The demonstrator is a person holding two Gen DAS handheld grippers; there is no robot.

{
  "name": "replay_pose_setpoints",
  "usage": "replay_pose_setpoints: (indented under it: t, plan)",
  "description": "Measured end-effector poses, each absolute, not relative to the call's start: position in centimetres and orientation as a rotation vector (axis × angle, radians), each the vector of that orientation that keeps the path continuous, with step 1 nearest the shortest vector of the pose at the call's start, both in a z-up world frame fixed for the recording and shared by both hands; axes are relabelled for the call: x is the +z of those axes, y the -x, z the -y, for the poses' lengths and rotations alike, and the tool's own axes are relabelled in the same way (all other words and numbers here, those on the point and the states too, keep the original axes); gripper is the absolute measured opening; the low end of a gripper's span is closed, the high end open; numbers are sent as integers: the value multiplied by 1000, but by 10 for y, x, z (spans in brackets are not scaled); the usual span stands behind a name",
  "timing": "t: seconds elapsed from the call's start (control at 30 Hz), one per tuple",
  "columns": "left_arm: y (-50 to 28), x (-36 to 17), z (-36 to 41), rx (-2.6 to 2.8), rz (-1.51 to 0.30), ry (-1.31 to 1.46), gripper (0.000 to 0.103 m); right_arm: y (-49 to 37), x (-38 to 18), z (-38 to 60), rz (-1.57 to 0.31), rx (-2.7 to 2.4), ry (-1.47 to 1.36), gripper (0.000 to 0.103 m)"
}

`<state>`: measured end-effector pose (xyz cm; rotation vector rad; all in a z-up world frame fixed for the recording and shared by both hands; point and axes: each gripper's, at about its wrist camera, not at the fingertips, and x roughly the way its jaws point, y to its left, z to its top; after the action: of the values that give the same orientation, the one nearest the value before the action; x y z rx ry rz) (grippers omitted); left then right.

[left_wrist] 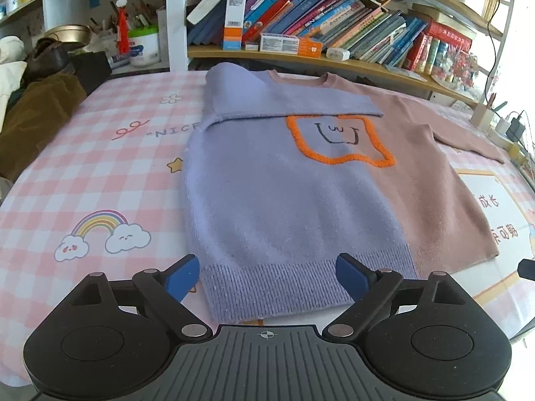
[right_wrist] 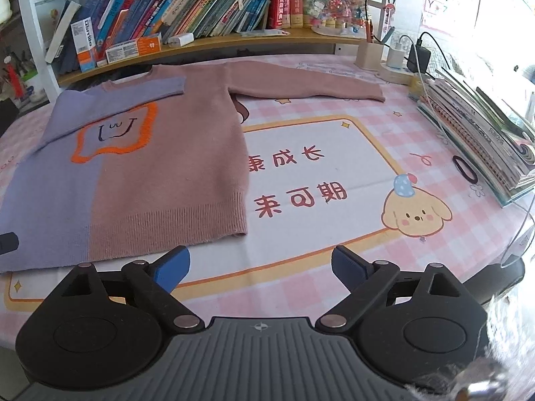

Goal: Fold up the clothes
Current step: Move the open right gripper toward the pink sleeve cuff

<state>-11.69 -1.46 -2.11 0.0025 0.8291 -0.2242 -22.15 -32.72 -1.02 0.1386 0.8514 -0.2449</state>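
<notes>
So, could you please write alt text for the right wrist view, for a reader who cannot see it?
A purple-and-pink sweater lies flat on a pink checked tablecloth, its purple sleeve folded across the chest and its pink sleeve stretched out sideways. The right tongs stand open and empty, just off the hem.

"NICE" on the checked tablecloth [left_wrist: 110, 167], "成长" and "未可期" on its white panel [right_wrist: 301, 173]
</notes>
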Motion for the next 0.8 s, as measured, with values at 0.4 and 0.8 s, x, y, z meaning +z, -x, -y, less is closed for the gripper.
replay_pose_setpoints:
  t: [0.4,0.8]
  plan:
    - [109,-23,38,-75,-850,53,91,190,-18,367,-850,-169,-136,92]
    - [122,-27,136,54,-867,35,91,125,-26,488,-840,-61,-211,92]
